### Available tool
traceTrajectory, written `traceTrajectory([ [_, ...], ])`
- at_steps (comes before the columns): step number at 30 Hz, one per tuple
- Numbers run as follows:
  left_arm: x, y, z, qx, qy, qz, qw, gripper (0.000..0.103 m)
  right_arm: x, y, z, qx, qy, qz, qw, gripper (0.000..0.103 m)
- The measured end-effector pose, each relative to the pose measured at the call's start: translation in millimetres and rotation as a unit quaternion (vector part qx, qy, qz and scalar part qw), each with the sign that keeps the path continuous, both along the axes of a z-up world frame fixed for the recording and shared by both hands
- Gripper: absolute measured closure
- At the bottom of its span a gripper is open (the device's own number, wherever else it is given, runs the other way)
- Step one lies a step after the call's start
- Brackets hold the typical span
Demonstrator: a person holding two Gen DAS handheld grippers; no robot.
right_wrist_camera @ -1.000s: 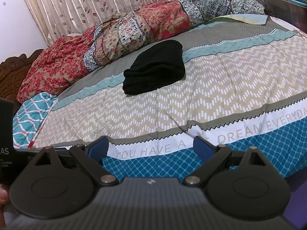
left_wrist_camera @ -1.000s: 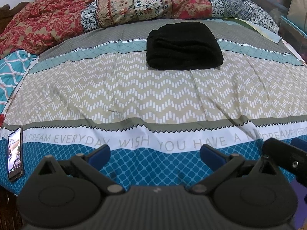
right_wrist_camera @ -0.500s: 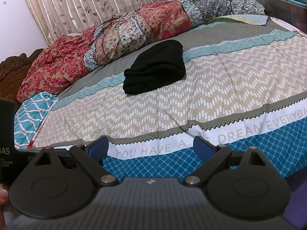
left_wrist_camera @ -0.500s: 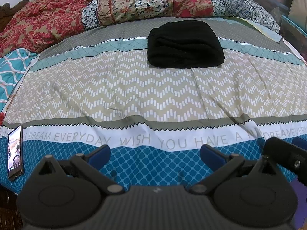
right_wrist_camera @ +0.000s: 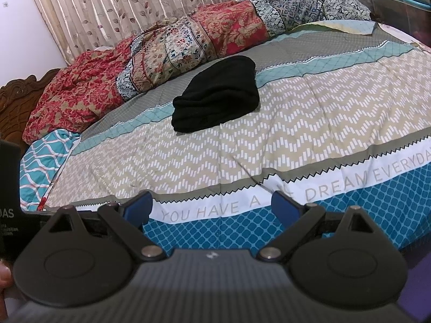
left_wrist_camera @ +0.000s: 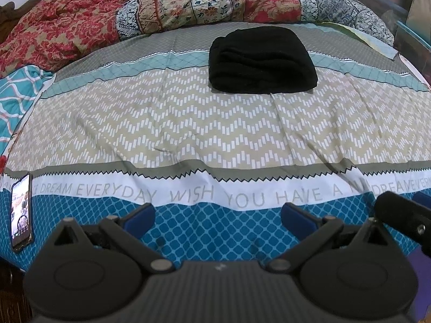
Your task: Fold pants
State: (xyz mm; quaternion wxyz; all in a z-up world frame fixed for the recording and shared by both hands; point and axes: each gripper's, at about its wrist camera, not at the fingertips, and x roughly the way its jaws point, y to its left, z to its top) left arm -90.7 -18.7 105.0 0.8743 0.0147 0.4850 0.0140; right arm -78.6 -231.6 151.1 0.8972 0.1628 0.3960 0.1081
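Folded black pants point(left_wrist_camera: 261, 60) lie toward the bed's point(left_wrist_camera: 215, 123) far edge; left tongs point(left_wrist_camera: 216, 216) and right tongs point(right_wrist_camera: 211, 207), both spread and empty, hover at the near edge.

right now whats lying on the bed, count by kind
folded black pants: 1
phone: 1
patchwork quilt: 1
teal pillow: 1
total: 4
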Motion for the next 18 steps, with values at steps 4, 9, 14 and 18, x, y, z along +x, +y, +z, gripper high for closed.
traceTrajectory([
  [4,2.3,3.9,2.5,-0.001,-0.002,0.007,1.0000,0.000,-0.1,1.4,-0.7,-0.001,0.002,0.001,1.000,0.007],
  [9,3.0,6.7,3.3,-0.001,-0.002,0.011,0.9999,0.000,0.1,5.8,1.3,-0.001,-0.001,0.004,1.000,0.007],
  [14,2.5,7.3,4.8,-0.003,-0.004,0.010,0.9999,0.000,0.2,10.8,4.8,-0.006,-0.009,0.012,1.000,0.007],
  [18,2.1,7.6,6.7,-0.005,-0.006,0.010,0.9999,0.000,2.3,11.0,6.3,-0.005,-0.010,0.011,1.000,0.007],
])
